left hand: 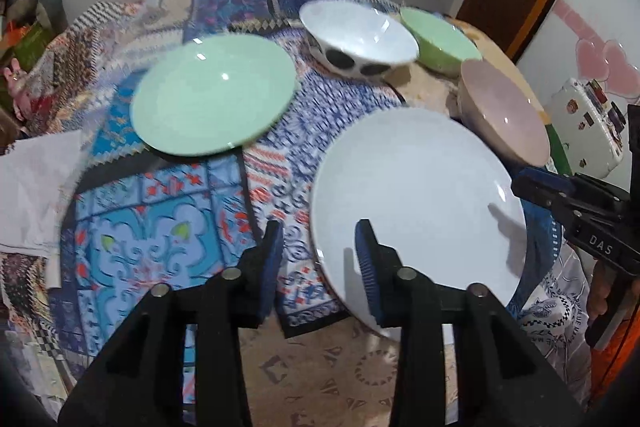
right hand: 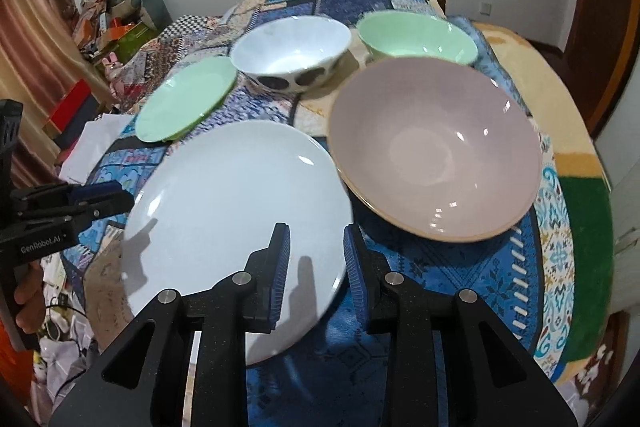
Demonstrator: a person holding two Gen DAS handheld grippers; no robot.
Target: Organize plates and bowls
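White plate [right hand: 236,223]: lying flat on the patterned cloth [left hand: 160,227] at the near side of the counter, its far-right rim sitting just beside, perhaps under, the pink bowl [right hand: 436,155].
Left hand-held gripper [left hand: 318,267]: hovering open above the white plate's left rim, one pad over the cloth, the other over the plate, nothing pressed between them.
Right hand-held gripper [right hand: 316,267]: hanging open over the plate's right rim, pads apart and gripping nothing.
Green plate [left hand: 212,95]: resting well apart from the white plate, with bare cloth lying between the two.
Spotted bowl [right hand: 292,55]: standing upright at the far side, near the green bowl [right hand: 418,37].
Open room: cloth between the green plate and the white plate is staying free; the right side is crowding up with the pink bowl against the white plate.
Counter edge: the cloth is dropping off close to the white plate's near rim in both views.
Left wrist view only: showing white paper [left hand: 36,187] at the left edge and the right hand-held gripper's side past the plate.
Right wrist view only: showing the pink bowl's full inside and the left hand-held gripper from the side.
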